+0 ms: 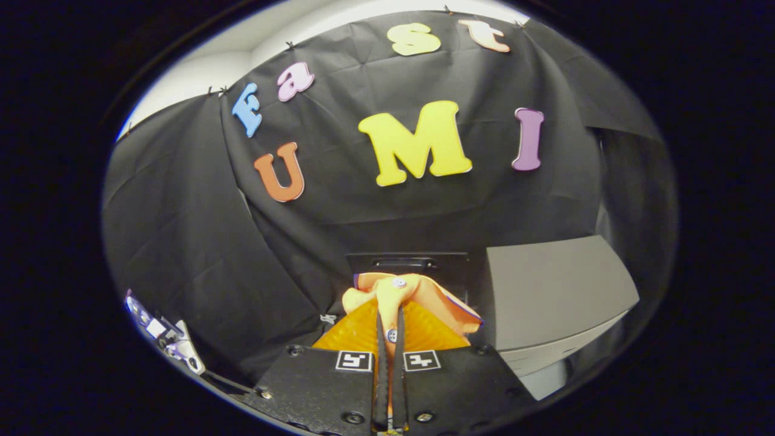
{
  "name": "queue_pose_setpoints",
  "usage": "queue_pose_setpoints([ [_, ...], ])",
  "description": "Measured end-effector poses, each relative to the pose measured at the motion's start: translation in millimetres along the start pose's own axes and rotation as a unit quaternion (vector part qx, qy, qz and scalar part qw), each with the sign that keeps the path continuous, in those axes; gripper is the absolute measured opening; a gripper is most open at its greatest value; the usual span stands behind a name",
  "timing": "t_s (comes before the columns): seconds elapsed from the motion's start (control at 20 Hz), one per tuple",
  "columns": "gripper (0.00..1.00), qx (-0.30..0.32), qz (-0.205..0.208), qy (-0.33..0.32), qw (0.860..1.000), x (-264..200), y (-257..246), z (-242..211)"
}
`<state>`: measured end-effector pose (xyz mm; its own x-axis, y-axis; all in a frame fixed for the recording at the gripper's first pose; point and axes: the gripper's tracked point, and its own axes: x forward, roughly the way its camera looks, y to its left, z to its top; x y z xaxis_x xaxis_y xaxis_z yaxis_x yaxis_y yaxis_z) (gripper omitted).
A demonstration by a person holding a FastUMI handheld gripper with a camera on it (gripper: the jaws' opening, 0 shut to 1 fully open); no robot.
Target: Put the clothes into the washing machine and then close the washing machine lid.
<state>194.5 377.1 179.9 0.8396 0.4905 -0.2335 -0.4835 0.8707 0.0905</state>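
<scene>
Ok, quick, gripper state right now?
Gripper: closed, both fingers pinching the orange buttoned fabric garment, which hangs lifted ahead of the grey box-shaped washing machine.

The tool (390, 321) grips an orange garment (407, 297), its two fingers (381, 363) drawn close together with a fold of the cloth pinched between them. The garment, set with small pale buttons and edged in a dark trim, bunches above and to either side of the fingertips. Just to the right of it stands a grey washing machine (554, 290), its flat top angled toward the camera. A dark panel (407, 264) with a slot sits directly behind the garment. Black cloth (200, 242) drapes the booth wall beyond.
</scene>
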Motion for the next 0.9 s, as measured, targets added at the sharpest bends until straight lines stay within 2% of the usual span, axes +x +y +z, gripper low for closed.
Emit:
queue_pose_setpoints([
  [0.4,0.06,0.007,0.025,0.069,0.997,126,16,-18],
  [0.9,0.06,0.017,0.009,0.172,0.985,251,-6,-83],
])
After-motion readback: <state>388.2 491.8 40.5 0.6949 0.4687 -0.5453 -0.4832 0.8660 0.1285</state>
